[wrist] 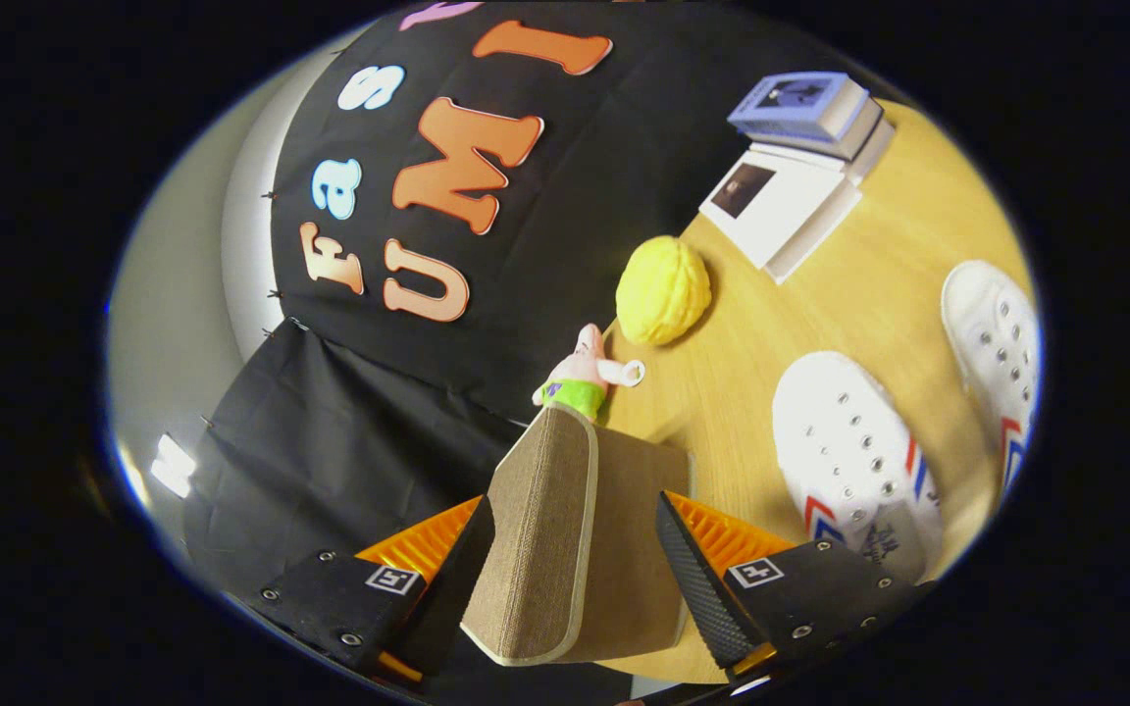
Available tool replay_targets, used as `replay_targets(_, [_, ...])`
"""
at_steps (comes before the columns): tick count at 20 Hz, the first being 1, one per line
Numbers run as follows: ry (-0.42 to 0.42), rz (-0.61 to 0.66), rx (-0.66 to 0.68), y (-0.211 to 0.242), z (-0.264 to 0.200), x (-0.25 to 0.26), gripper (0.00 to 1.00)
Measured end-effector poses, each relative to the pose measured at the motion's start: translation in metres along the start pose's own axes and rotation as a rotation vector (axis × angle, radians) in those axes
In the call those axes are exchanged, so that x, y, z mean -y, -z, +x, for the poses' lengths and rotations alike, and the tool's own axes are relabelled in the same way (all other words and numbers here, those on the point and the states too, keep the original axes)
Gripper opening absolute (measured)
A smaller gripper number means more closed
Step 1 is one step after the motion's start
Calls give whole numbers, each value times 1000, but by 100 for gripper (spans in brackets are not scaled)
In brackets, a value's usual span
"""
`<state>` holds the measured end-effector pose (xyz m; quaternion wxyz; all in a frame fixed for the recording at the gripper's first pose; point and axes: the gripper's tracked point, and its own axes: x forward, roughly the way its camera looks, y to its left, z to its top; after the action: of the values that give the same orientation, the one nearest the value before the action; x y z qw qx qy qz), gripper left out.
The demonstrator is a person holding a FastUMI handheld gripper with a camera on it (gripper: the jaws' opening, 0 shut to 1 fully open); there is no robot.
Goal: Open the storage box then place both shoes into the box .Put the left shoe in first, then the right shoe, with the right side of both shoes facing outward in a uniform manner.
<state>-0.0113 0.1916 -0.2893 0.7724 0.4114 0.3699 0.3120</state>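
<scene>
The jaws (pixel 575 564) stand wide apart with the box lid (pixel 565 529) raised between them; whether either finger presses on the lid cannot be told. Two white shoes (pixel 854 456) (pixel 997 348) lie on the wooden surface (pixel 820 294) beside the box. Beyond the lid, along the surface's back edge, sit a small figurine (pixel 580 378), a yellow ball (pixel 663 291) and stacked books (pixel 800 157).

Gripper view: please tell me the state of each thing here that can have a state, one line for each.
gripper: fingers spread, one on each side of the lid, contact unclear.
storage box lid: raised, edge-on between the fingers.
nearer shoe: lying on the table, outside the box.
farther shoe: lying on the table, outside the box.
books: closed, stacked.
</scene>
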Motion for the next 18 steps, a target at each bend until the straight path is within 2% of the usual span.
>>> replay_targets(7, [-202, 112, -220, 39, 24, -17, 98])
replay_targets(11, [-247, 134, -310, 57, 36, -20, 98])
replay_targets(18, [-325, 167, -286, 44, 21, -38, 97])
